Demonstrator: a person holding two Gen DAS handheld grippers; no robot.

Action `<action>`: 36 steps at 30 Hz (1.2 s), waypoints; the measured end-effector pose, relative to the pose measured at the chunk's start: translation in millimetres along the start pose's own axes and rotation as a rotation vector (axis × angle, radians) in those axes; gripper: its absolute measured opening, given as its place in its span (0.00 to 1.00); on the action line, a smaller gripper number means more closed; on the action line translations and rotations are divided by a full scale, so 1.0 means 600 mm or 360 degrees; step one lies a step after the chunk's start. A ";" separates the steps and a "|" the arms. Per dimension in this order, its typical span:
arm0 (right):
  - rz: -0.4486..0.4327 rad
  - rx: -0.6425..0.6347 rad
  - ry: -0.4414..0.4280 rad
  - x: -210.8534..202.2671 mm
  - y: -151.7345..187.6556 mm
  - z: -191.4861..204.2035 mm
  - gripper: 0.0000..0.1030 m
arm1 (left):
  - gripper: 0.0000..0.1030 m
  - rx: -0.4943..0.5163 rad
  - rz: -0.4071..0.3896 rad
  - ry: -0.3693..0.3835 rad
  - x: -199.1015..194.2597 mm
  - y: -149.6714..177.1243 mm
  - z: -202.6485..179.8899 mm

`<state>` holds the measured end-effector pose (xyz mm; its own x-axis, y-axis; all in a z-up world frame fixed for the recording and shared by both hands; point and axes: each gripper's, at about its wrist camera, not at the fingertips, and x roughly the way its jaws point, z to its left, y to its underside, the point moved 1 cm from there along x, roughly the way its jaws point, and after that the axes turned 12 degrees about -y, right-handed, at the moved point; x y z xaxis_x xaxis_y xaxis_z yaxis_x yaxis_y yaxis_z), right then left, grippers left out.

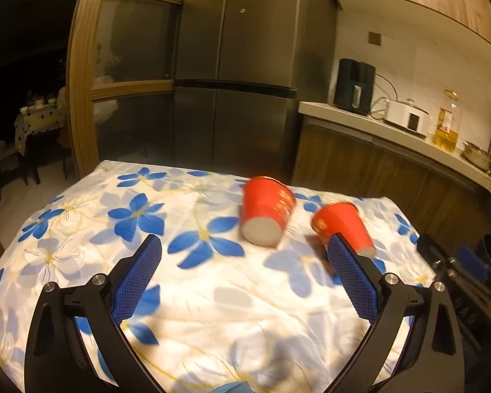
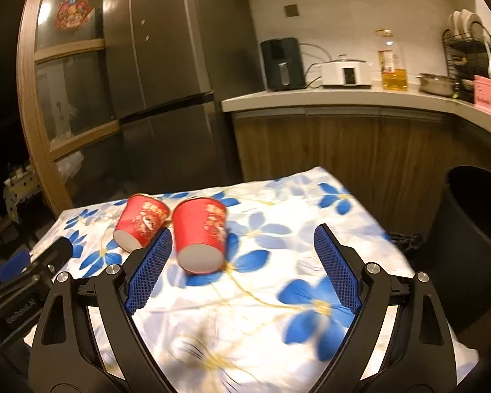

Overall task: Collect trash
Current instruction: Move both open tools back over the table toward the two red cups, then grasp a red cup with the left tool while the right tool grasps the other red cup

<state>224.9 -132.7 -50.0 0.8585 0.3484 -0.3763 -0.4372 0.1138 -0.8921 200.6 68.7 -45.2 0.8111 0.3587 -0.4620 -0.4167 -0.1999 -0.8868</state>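
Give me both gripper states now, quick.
Left gripper: open, holding nothing.
Right gripper: open, holding nothing.

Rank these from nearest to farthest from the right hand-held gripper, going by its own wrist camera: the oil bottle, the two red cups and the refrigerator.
1. Right red cup, lying just past the right hand-held gripper
2. Left red cup, beside it
3. Refrigerator, behind the table
4. Oil bottle, on the counter
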 end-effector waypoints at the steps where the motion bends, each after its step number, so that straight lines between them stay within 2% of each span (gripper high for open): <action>1: 0.0011 0.0002 -0.0008 0.010 0.000 0.003 0.85 | 0.94 -0.0014 0.0010 0.0002 0.009 -0.004 0.004; 10: 0.0133 0.0051 -0.0044 0.119 0.001 0.021 0.85 | 0.94 -0.0050 0.0017 0.0010 0.057 -0.024 0.015; 18: 0.0251 0.0175 -0.0086 0.175 0.006 0.010 0.84 | 0.94 -0.0084 0.0022 -0.0011 0.089 -0.040 0.029; 21: 0.0293 0.0178 -0.0103 0.188 0.008 0.012 0.77 | 0.94 -0.0095 0.0041 -0.0011 0.103 -0.043 0.033; 24: 0.0324 0.0188 -0.0119 0.195 0.011 0.011 0.61 | 0.94 -0.0101 0.0052 0.0006 0.111 -0.046 0.029; 31: 0.0296 0.0178 -0.0136 0.179 0.009 0.010 0.58 | 0.94 -0.0065 0.0073 0.0065 0.134 -0.049 -0.003; 36: 0.0203 0.0178 -0.0092 0.133 0.002 -0.007 0.58 | 0.94 -0.0017 0.0120 0.0087 0.163 -0.045 -0.038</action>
<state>294.3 -108.8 -82.2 0.7787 0.4190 -0.4670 -0.5715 0.1667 -0.8035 300.9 88.3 -65.9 0.7988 0.2919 -0.5260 -0.4734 -0.2343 -0.8491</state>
